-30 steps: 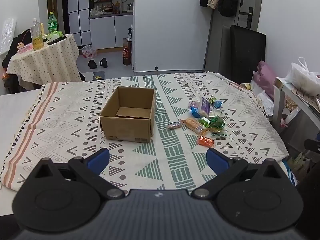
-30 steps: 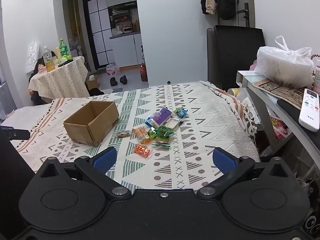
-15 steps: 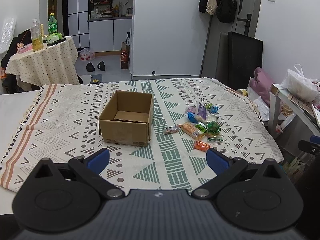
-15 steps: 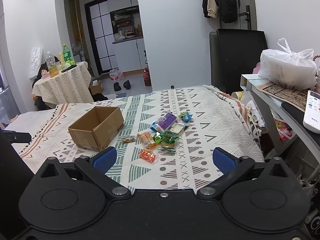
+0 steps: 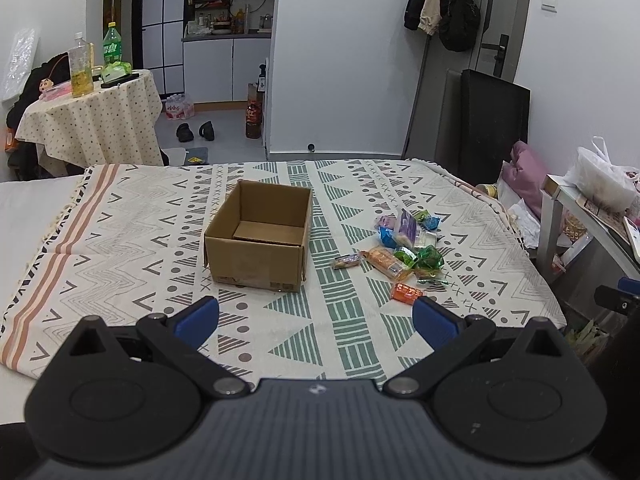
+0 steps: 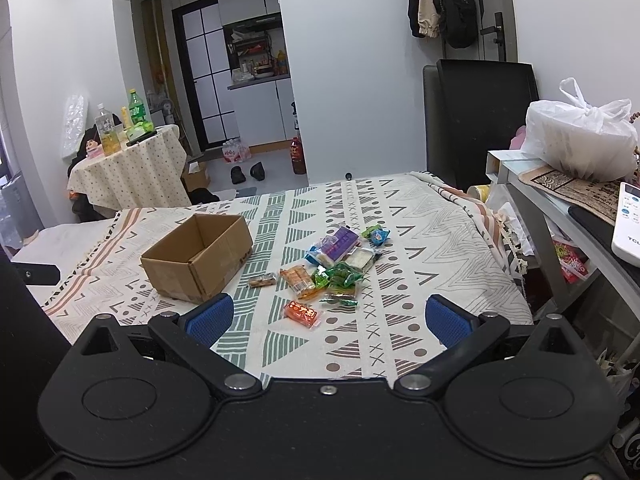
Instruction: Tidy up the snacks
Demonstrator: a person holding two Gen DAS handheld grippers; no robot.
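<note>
Both grippers, left gripper [image 5: 316,314] and right gripper [image 6: 326,316], gape wide, empty. Snack pile [image 6: 334,266] lies right of empty cardboard box [image 6: 200,258]. Risk: slick wrappers (overlapping) slip or lift together; cloth [image 6: 420,216] may snag.

The room is evenly and fairly brightly lit by soft, cool light from overhead, so the cardboard box [image 5: 260,236] throws only a faint, short shadow onto the patterned cloth [image 5: 120,240], and the snack wrappers [image 6: 336,264] give off small glints with no harsh glare. Both views are sharp through the middle and far into the kitchen doorway, with no motion blur. The fisheye lens bends the walls and door frames outward toward the left and right, darkens the top corners to black, and leaves each near gripper body a dull, near-featureless black.
</note>
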